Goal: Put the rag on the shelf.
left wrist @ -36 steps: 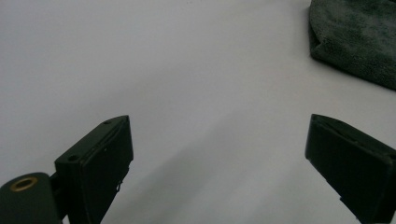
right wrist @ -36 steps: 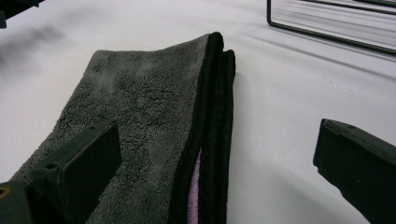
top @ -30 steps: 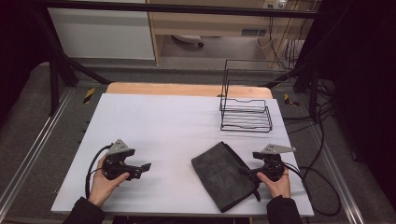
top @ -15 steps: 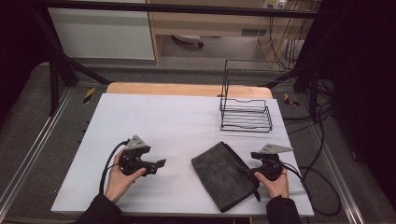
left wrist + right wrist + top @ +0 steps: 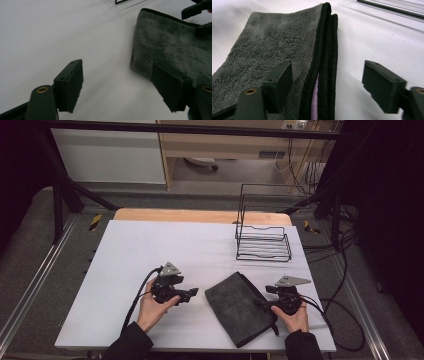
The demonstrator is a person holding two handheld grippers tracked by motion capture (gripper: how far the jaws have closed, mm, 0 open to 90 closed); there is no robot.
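Observation:
A dark grey folded towel (image 5: 240, 307) lies on the white table near the front edge. My left gripper (image 5: 193, 292) is just left of it and points right; in the left gripper view the left gripper (image 5: 117, 75) is open, its jaws have just been closing, and only bare table is between them. The towel (image 5: 175, 47) edge lies by its right jaw. My right gripper (image 5: 262, 303) is at the towel's right edge. Its jaws have also been closing; in the right gripper view the right gripper (image 5: 327, 80) stands open astride the black hem (image 5: 325, 50), pads not touching.
A black wire rack (image 5: 262, 237) stands at the back right of the white table (image 5: 150, 245). A wooden strip (image 5: 200, 215) runs along the far edge. Cables (image 5: 340, 312) loop off the right side. The left half of the table offers free room.
My left hand has carried its gripper to the right, up close to the towel's left edge. The right gripper has stayed at the towel's right edge.

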